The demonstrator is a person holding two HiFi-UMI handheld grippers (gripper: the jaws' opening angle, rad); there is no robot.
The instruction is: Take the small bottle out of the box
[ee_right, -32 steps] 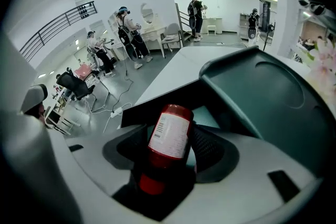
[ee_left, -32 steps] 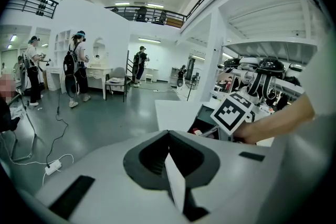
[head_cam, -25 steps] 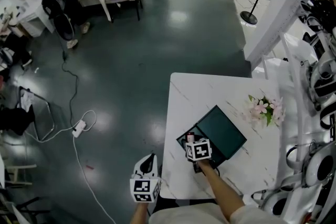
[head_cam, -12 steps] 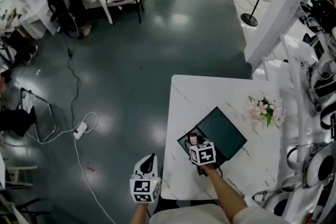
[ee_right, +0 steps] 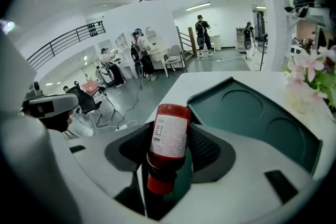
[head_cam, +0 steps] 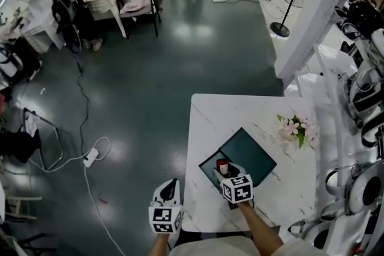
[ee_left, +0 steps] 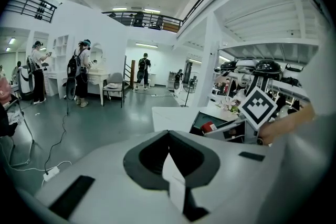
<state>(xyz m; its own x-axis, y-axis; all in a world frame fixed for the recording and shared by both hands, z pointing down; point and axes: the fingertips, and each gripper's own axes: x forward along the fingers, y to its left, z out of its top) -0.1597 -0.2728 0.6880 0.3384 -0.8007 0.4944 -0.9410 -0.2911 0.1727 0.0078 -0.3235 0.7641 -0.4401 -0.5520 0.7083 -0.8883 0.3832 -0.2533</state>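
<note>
Pointing its red cap back toward the hand, the small bottle (ee_right: 170, 136) lies lengthwise in the right gripper (ee_right: 169, 147), whose jaws have just been closing and now clamp its labelled body. It hangs over the near-left part of the open box (head_cam: 207, 167) on the worktop (head_cam: 240, 111). The left gripper (ee_left: 169, 139), jaws together and empty, waits off the near-left corner, farther away.

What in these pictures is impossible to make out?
- Print on the small bottle's label: too small, blurred, right gripper view.
- Floor of the box: head view, covered by the right gripper, whose jaws have just closed further on the bottle.
- Most of the bottle, left gripper view: behind that gripper.
</note>
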